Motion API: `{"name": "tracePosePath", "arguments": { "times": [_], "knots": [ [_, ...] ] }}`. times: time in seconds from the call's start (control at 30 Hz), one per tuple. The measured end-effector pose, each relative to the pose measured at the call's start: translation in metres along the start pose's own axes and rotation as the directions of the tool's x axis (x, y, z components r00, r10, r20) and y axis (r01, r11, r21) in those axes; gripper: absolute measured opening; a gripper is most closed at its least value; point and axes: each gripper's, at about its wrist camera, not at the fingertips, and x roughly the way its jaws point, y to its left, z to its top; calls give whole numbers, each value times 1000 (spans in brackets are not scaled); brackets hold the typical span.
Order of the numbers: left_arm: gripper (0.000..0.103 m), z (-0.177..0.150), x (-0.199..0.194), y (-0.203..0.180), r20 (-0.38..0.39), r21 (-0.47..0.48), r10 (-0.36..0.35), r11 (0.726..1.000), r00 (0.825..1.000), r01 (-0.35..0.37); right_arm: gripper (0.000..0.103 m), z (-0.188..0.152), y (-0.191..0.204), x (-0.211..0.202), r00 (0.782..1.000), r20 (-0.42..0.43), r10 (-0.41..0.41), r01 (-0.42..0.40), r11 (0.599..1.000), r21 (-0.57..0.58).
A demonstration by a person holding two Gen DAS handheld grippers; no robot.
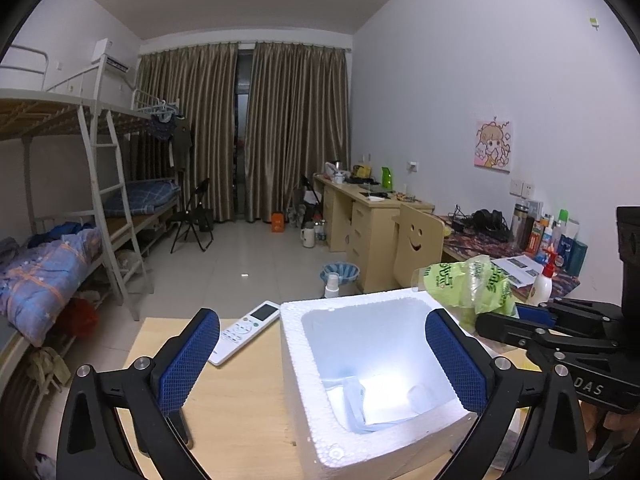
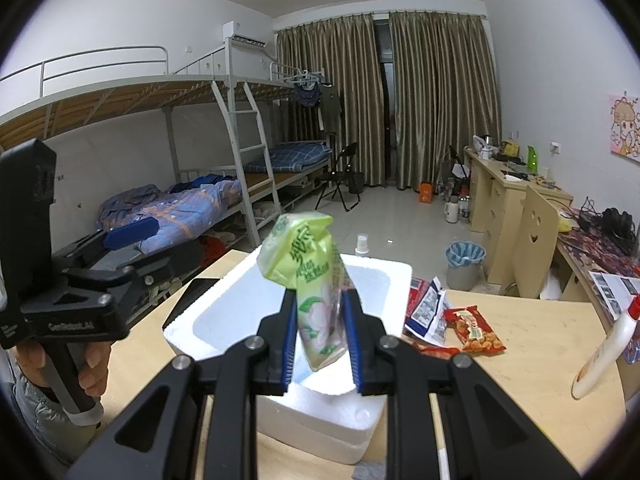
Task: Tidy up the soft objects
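A white foam box (image 1: 292, 344) stands on the wooden table, with pale soft packets (image 1: 360, 400) lying at its bottom. My left gripper (image 1: 324, 360) hovers over the box's opening, open wide, with nothing between its blue pads (image 1: 188, 364). My right gripper (image 2: 319, 300) is shut on a green tissue pack (image 2: 304, 256), held upright above the foam box (image 2: 180, 324). In the left wrist view that green pack (image 1: 468, 280) hangs over the box's far right corner, in the right gripper (image 1: 516, 320). The left gripper (image 2: 132, 256) shows at the left of the right wrist view, held by a hand.
A white remote (image 1: 244, 332) lies left of the box. Red snack packets (image 2: 476, 328) and a torn wrapper (image 2: 428, 308) lie right of it. A white bottle with a red cap (image 2: 604, 352) stands at the table's right. A dark flat device (image 2: 196, 284) sits behind the box.
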Motion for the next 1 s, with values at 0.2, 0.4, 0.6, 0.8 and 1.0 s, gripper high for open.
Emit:
{"name": "tracePosePath", "arguments": {
  "times": [0.2,0.4,0.6,0.8,1.0],
  "knots": [
    [103,-2,-1,9,-4,-10,6,1000,1000,-6,26,-1,-2,11,1000,-16,6,-6,1000,-2],
    [103,-5,1,16,-14,-18,17,1000,1000,-18,26,-3,1,21,999,-33,12,-13,1000,-15],
    [103,-5,2,19,-13,-20,20,1000,1000,-20,47,-3,-3,23,999,-41,3,-3,1000,-10],
    [103,-4,3,22,-18,-26,16,1000,1000,-16,60,-2,-4,16,1000,-27,2,-2,1000,-5],
    [103,-4,2,21,-19,-18,13,1000,1000,-13,60,0,-4,6,1000,-14,-3,3,1000,0]
  ]
}}
